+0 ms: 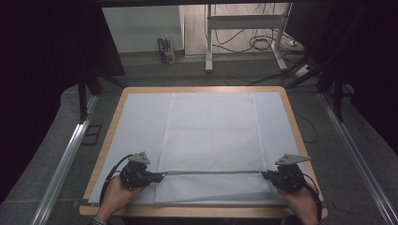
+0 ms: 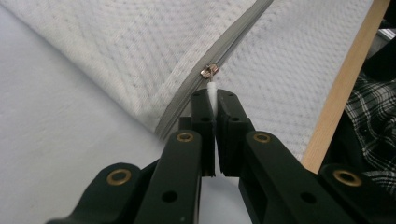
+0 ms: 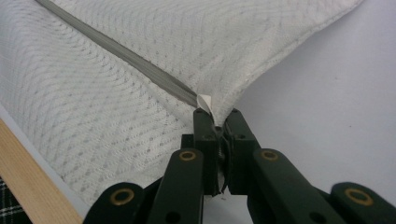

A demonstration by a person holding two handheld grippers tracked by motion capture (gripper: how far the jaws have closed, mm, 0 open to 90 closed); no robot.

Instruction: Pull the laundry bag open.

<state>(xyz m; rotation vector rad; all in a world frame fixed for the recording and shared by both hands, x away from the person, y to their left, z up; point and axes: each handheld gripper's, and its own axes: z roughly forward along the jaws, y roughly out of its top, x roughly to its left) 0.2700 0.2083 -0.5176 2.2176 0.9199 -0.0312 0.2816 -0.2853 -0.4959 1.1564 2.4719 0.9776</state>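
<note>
A white textured fabric cover (image 1: 211, 133) lies flat on the table, with a grey zipper (image 1: 211, 172) running along its near edge. My left gripper (image 1: 157, 177) is at the zipper's left end. In the left gripper view it (image 2: 215, 95) is shut on a small white pull tab just below the metal slider (image 2: 208, 71). My right gripper (image 1: 266, 175) is at the zipper's right end. In the right gripper view it (image 3: 216, 116) is shut on the cover's corner, where the zipper tape (image 3: 126, 56) ends at a white tab (image 3: 204, 101). The zipper is stretched straight between the two grippers.
A pale blue mat (image 1: 141, 122) covers the wooden table (image 1: 111, 126). Metal rails (image 1: 65, 159) run along both sides on the floor. Beyond the table stand desk legs (image 1: 209, 42), a small carton (image 1: 165, 50) and loose cables (image 1: 263, 42). A plaid sleeve (image 2: 373, 121) lies past the table edge.
</note>
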